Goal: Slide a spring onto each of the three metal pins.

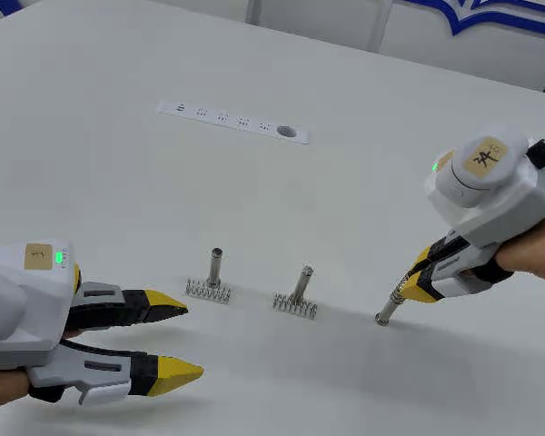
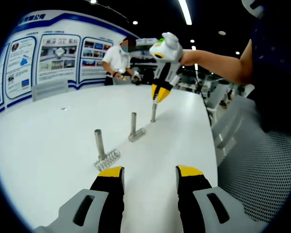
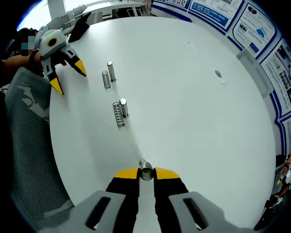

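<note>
Two springs lie flat on the table [image 1: 91, 182] with nothing holding them. The left spring [image 1: 208, 291] sits at the foot of the left pin [image 1: 215, 265], and the middle spring [image 1: 295, 306] is just beside the middle pin [image 1: 302, 282]. The right gripper [image 1: 407, 291] is clenched on the third spring [image 3: 145, 171], which looks already threaded over the top of the third pin [image 1: 384, 314]. That pin seems to lean in the head view, though it could just be the lens.

The left gripper [image 1: 194, 341] hangs released and holds nothing, near the left spring.

Biggest risk from here is probably an off-axis push from the right gripper — the coil could bind partway, or the pin could tip or skid on the smooth table. The loose springs could also roll off or get squashed if they're pinched from the side, and a stray nudge might knock over a standing pin.
</note>
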Motion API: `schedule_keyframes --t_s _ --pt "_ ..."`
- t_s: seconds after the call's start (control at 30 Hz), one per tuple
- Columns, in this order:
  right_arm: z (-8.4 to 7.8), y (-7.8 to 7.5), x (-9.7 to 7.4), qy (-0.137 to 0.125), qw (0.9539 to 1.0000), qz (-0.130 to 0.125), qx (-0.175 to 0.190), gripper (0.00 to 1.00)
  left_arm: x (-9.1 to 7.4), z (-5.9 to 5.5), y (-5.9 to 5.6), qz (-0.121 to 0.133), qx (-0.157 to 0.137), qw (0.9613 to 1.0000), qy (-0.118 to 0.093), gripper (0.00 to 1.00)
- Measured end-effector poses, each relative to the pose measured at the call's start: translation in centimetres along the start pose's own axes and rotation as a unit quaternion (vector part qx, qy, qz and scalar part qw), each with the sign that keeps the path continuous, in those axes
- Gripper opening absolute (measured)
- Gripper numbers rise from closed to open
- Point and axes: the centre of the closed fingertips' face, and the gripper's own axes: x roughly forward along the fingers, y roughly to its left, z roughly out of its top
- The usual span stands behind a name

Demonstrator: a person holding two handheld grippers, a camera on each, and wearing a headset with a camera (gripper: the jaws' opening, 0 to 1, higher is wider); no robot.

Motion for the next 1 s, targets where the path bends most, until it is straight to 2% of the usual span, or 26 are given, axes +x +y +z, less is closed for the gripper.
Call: schedule_keyframes --t_s 0.5,0.77,1.0 --pt "-1.2 0.3 2.5 0.02 0.9995 0.024 -0.002 0.12 -0.1 -0.1 -0.1 0.005 -0.004 1.0 0.004 0.43" --pt "-1.7 0.4 3.1 0.027 0.9992 0.028 -0.011 0.13 0.0 -0.1 -0.1 0.006 -0.005 1.0 0.002 0.43" --pt "-1.7 0.5 2.9 0.024 0.9993 0.027 -0.014 0.15 0.1 -0.1 -0.2 0.004 -0.004 1.0 0.002 0.43"
